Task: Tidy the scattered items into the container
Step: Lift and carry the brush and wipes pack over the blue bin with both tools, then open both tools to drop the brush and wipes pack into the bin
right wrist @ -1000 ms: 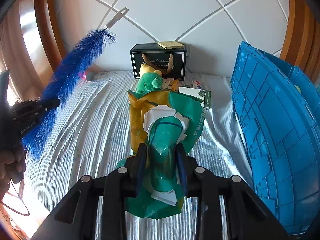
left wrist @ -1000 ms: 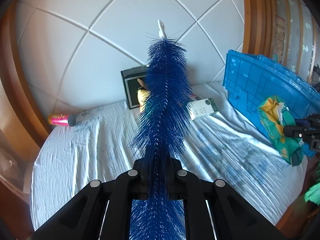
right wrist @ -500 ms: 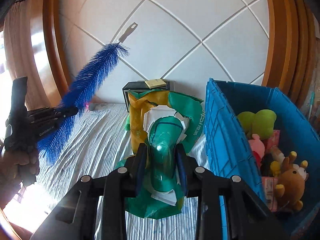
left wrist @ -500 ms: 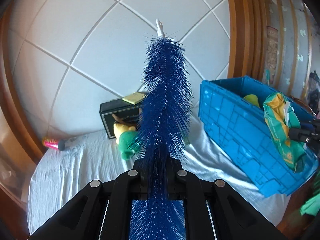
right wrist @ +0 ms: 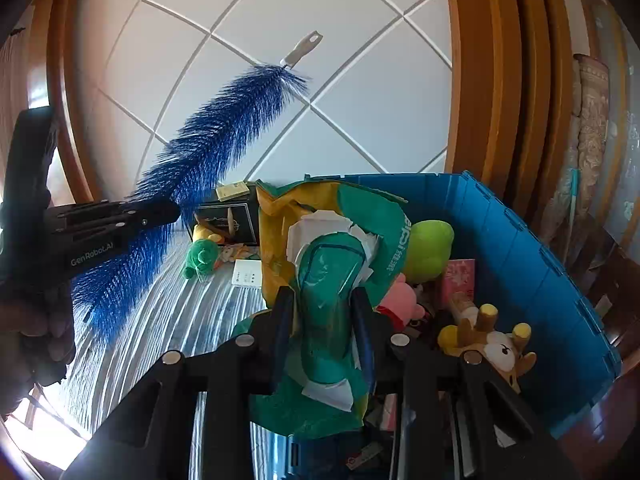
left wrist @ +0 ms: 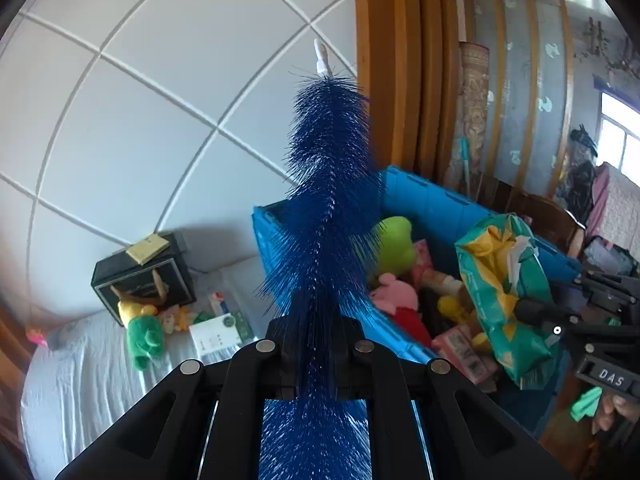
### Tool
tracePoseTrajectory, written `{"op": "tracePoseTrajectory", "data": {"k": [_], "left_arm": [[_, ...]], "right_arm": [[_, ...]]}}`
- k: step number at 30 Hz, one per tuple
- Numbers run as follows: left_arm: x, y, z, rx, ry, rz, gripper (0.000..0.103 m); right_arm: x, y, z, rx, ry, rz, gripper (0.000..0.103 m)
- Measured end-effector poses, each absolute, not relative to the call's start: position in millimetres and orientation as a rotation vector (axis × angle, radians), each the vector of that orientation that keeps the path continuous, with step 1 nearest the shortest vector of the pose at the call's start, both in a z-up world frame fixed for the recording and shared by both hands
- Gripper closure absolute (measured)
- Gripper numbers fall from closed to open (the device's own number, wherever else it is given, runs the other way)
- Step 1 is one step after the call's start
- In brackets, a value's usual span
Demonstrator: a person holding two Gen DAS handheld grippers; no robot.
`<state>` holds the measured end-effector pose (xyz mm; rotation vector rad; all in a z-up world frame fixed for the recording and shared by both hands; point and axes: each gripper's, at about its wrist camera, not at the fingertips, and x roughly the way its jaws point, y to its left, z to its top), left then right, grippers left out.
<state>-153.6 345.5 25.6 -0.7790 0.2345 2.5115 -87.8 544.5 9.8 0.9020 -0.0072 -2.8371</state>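
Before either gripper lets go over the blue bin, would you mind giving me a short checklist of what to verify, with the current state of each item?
1. Right gripper grips the green and yellow bag: ok, jaws closed on it.
2. Bag is over the blue bin: ok, in the left wrist view it hangs above the toys inside.
3. Left gripper holds the blue brush firmly: ok, jaws shut on the bristles.
4. Brush is over the bin: cannot tell; in the right wrist view it looks beside the bin, above the bed.
5. Room in the bin: cannot tell; plush toys cover much of the floor.
6. Bed cleared: not ok, the green plush and white box remain.
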Motion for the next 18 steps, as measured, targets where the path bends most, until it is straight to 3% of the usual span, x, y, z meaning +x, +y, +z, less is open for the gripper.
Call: {"op": "tracePoseTrajectory", "data": {"k": [18], "left_arm": [[-177, 493, 41, -0.856, 0.284, 2.437, 0.094]], "right_arm": [[-96, 626, -1, 0.979, -0.050, -2.893, 0.074]]}}
